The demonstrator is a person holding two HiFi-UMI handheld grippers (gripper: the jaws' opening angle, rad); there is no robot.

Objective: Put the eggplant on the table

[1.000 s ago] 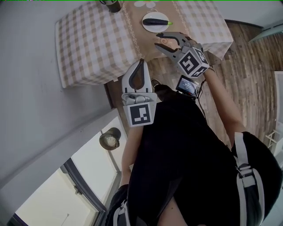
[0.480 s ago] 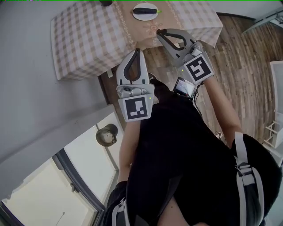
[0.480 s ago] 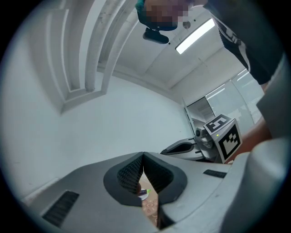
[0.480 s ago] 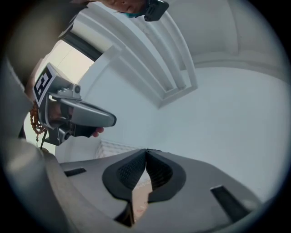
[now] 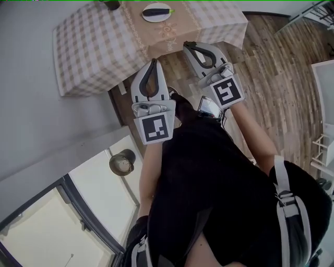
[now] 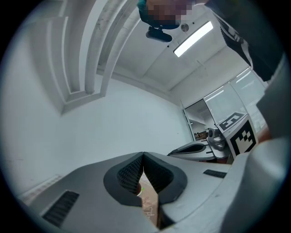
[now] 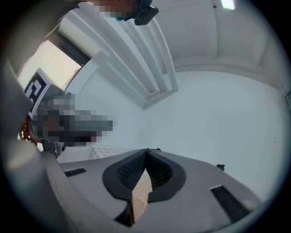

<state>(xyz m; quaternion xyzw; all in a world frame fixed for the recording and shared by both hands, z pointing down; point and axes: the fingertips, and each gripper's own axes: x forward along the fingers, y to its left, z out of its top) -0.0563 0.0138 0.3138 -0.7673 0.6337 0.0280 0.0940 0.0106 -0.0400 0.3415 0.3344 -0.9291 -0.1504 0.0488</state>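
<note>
Head view alone shows eggplant (image 5: 156, 11) on plate (image 5: 156, 20); left claw (image 5: 153, 60) and right claw (image 5: 187, 45) closed.

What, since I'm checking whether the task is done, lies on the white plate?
A dark eggplant lies on the plate, which stands on the table. The part of the plate beneath it is covered.

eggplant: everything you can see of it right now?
The eggplant is small in the head view: a dark, almost black, elongated body with a green stem end toward the picture's right. It lies on its side, apparently whole, on a round white plate set on the beige runner over the checked tablecloth. Only the plate touches it. The left gripper and right gripper are shut, empty and well short of it.
</note>
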